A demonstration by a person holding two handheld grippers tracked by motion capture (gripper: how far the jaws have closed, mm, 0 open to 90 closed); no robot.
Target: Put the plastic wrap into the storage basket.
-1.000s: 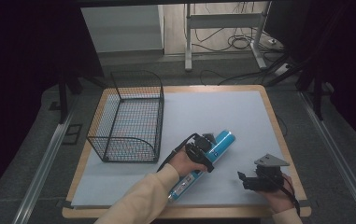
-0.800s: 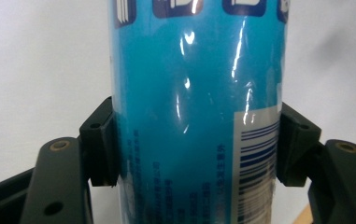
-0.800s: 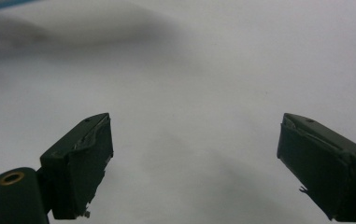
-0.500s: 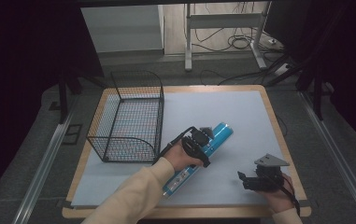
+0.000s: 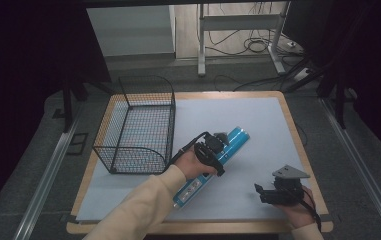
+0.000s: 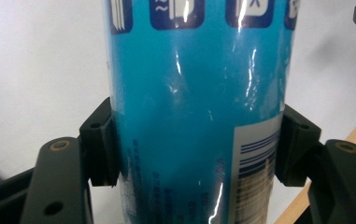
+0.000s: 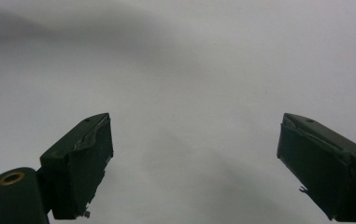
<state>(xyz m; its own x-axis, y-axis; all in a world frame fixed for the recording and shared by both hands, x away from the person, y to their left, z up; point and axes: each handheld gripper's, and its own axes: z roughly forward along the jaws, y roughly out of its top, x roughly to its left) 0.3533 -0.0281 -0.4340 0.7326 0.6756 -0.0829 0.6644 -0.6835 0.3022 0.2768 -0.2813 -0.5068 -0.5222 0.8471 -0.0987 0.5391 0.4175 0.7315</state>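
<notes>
A long blue tube (image 5: 237,137) with a printed label lies slanted across the middle of the white mat (image 5: 258,115). My left gripper (image 5: 212,151) is shut on its middle. In the left gripper view both black jaws press against the sides of the blue tube (image 6: 194,84), held by the left gripper (image 6: 194,145). I cannot tell whether the tube rests on the mat or is raised a little. My right gripper (image 5: 261,193) sits near the front right of the mat, held in a hand. In its own view the right gripper (image 7: 194,161) is open, with bare mat between the jaws.
A black wire basket (image 5: 138,125) stands at the left of the mat, just left of the tube and the left hand. The wooden table edge (image 5: 298,150) runs along the right. Desk legs and cables (image 5: 248,45) lie on the floor beyond the table.
The left gripper and the blue tube have shifted slightly to the left, toward the basket. The right gripper has stayed where it was.
</notes>
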